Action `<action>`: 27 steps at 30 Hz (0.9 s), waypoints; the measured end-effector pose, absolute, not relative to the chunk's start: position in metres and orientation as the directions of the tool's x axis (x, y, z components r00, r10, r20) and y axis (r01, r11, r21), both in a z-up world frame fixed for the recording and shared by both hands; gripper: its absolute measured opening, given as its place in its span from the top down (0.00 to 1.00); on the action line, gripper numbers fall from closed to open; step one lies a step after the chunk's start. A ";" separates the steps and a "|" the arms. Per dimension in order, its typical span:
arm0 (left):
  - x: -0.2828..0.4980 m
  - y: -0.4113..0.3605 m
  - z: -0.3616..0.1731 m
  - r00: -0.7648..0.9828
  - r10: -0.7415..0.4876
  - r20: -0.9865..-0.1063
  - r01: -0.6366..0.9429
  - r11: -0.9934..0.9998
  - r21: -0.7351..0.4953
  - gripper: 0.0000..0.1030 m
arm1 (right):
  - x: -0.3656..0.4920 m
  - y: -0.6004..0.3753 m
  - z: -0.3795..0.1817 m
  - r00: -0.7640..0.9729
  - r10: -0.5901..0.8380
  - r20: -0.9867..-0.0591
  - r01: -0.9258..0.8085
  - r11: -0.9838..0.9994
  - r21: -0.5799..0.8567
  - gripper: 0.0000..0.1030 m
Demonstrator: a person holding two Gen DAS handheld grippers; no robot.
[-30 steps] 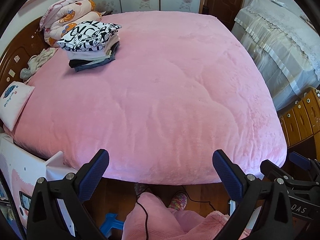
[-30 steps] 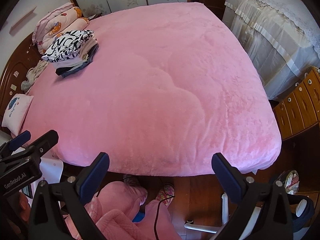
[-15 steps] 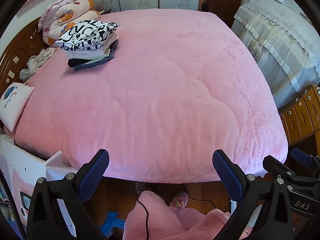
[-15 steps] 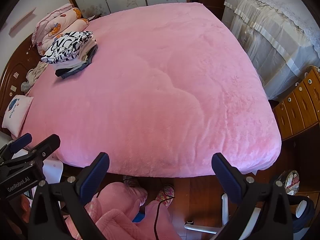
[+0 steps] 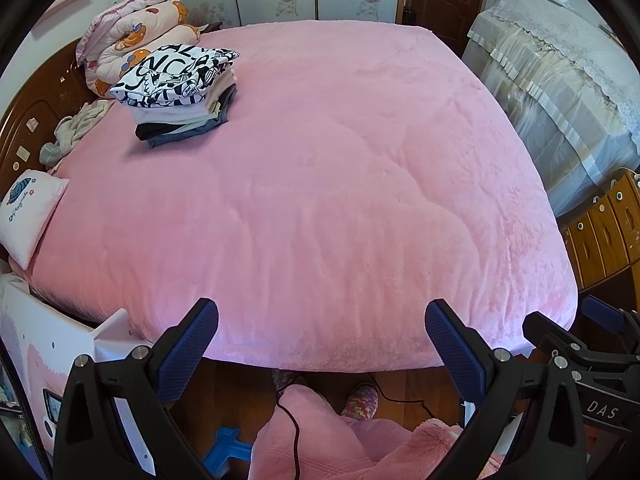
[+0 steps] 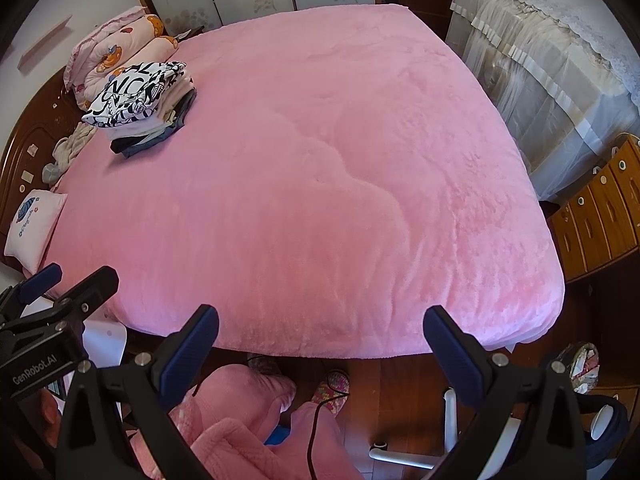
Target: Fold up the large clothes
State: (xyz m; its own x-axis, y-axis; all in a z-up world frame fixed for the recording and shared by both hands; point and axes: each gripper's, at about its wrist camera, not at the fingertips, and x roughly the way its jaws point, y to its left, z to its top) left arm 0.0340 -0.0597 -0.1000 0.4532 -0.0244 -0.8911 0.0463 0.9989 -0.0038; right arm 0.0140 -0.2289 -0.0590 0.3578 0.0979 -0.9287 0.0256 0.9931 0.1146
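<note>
A stack of folded clothes (image 5: 182,96) (image 6: 146,108), topped by a black-and-white lettered garment, sits at the far left of a pink bed cover (image 5: 320,184) (image 6: 312,184). A crumpled beige garment (image 5: 74,130) (image 6: 70,148) lies by the headboard. My left gripper (image 5: 322,340) is open over the bed's near edge and holds nothing. My right gripper (image 6: 321,338) is open too, also empty. Each gripper shows at the edge of the other's view.
A rolled quilt (image 5: 132,36) and a small pink pillow (image 5: 28,212) lie at the left. A covered bed (image 5: 560,80) and a wooden drawer unit (image 5: 604,232) stand at the right. A person's pink-clad legs and slippers (image 5: 360,400) are below, beside a white chair base (image 6: 420,452).
Both views have shifted slightly, so the clothes stack sits a little lower and closer in frame. Both grippers stay open and empty.
</note>
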 end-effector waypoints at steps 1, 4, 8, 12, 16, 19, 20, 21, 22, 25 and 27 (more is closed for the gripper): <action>0.034 -0.059 -0.100 0.453 -0.025 -0.891 0.047 0.999 -0.004 0.01 | 0.015 -0.229 -0.059 0.358 0.097 -0.929 0.025 0.993 0.114 0.01; 0.035 -0.060 -0.100 0.453 -0.026 -0.891 0.047 0.999 -0.005 0.01 | 0.016 -0.229 -0.059 0.358 0.096 -0.929 0.025 0.993 0.112 0.01; 0.034 -0.060 -0.100 0.452 -0.024 -0.892 0.046 0.999 -0.003 0.01 | 0.019 -0.231 -0.059 0.354 0.096 -0.930 0.024 0.993 0.112 0.01; 0.037 -0.058 -0.100 0.451 -0.025 -0.892 0.048 0.999 -0.003 0.01 | 0.026 -0.236 -0.060 0.351 0.098 -0.931 0.022 0.993 0.112 0.01; 0.039 -0.058 -0.100 0.450 -0.026 -0.893 0.051 0.999 -0.003 0.01 | 0.028 -0.237 -0.060 0.351 0.098 -0.931 0.023 0.993 0.113 0.01; 0.043 -0.057 -0.100 0.449 -0.026 -0.893 0.057 0.998 0.000 0.01 | 0.028 -0.239 -0.061 0.353 0.097 -0.931 0.023 0.993 0.113 0.01; 0.044 -0.058 -0.100 0.450 -0.026 -0.893 0.058 0.998 0.000 0.01 | 0.029 -0.239 -0.061 0.351 0.098 -0.931 0.023 0.993 0.113 0.01; 0.046 -0.058 -0.100 0.451 -0.027 -0.892 0.058 0.998 -0.001 0.01 | 0.029 -0.240 -0.061 0.351 0.098 -0.931 0.023 0.993 0.113 0.01; 0.047 -0.059 -0.100 0.452 -0.028 -0.892 0.057 0.998 -0.002 0.01 | 0.031 -0.242 -0.061 0.349 0.099 -0.932 0.020 0.993 0.113 0.01; 0.049 -0.062 -0.103 0.449 -0.031 -0.893 0.059 0.998 -0.005 0.01 | 0.033 -0.243 -0.062 0.346 0.100 -0.933 0.015 0.994 0.112 0.01; 0.050 -0.063 -0.104 0.447 -0.033 -0.894 0.060 0.998 -0.007 0.01 | 0.036 -0.245 -0.063 0.345 0.100 -0.933 0.012 0.994 0.111 0.01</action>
